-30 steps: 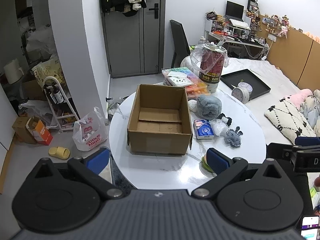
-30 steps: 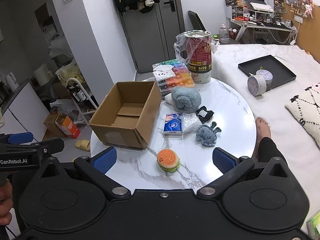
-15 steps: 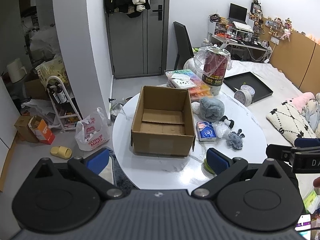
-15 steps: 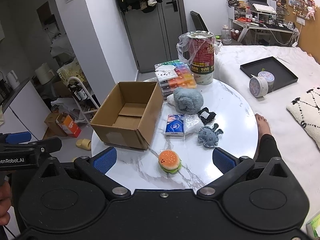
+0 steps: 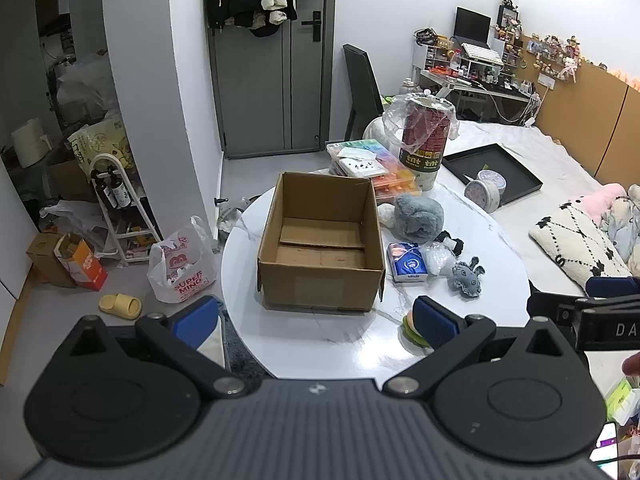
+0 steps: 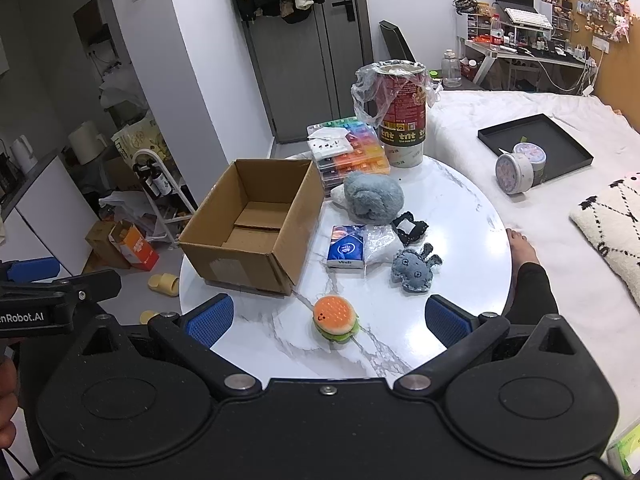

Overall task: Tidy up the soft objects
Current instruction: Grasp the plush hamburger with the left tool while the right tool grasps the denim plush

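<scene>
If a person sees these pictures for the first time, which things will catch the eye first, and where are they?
The open cardboard box stands empty on the left part of the round white table. To its right lie the soft things: a fluffy grey plush farthest back, a small grey toy nearer, and a bright burger toy nearest, between the wide-open jaws of the right gripper. A tall red can wrapped in plastic stands at the table's far edge.

Glossy marble-look table (image 6: pixel 460 216), matt cardboard box (image 6: pixel 256 216), fluffy grey plush (image 6: pixel 374 199).
</scene>
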The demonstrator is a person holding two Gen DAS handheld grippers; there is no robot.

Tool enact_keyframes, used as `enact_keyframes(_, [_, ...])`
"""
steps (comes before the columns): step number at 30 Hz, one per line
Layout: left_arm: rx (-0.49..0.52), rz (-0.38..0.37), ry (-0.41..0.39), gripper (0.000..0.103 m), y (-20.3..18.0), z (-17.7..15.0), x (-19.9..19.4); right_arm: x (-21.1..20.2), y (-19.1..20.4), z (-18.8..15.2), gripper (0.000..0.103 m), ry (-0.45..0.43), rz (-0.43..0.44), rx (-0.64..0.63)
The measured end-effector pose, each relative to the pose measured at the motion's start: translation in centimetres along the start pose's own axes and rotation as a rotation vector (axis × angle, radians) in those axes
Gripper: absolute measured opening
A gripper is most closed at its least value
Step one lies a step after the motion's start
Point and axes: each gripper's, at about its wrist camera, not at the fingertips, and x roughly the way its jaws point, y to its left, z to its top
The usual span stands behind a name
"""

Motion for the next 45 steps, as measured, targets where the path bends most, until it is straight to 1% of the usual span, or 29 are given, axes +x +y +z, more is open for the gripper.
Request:
enact_keyframes(10, [-0.004,0.008,0.003,0.103,0.1,0.0,0.3,0.8,0.1,0.2,0.103,0.019,0.001,-0.011])
enact_keyframes(15, [-0.027,0.005,0.018,0.103,0.4,0.5,1.8,2.1,-0.2,0.5,0.103,0.042,0.003,-0.016])
enact_keyframes(20, [-0.027,0.015,0.044,0.103,0.5,0.7,3.8,3.7,-0.6,0.4,0.103,0.079,0.008,-0.018])
enact_keyframes(26, [-0.027,-0.002,0.086,0.101,0.3,0.4,6.0,5.9,-1.6,-0.2,0.103,0.131,0.002,0.01])
enact_keyframes(32, [-0.024,-0.023,0.099,0.1,-0.7,0.3,7.5,7.1,-2.8,-0.2,0.103,0.148,-0.014,0.027])
enact_keyframes(36, [-0.018,-0.039,0.107,0.099,-1.5,0.2,8.4,8.0,-3.5,-0.2,0.099,0.155,-0.011,0.034])
enact_keyframes(38, [-0.018,-0.047,0.12,0.095,-2.1,0.0,9.0,8.5,-4.0,-0.2,0.097,0.156,-0.014,0.047])
enact_keyframes(42, [-0.017,-0.061,0.148,0.09,-3.7,-0.3,10.5,9.6,-5.3,-0.2,0.087,0.162,-0.02,0.076])
enact_keyframes(45, [-0.032,-0.08,0.183,0.084,-4.8,-0.7,12.0,10.4,-6.3,-0.2,0.082,0.164,-0.02,0.092])
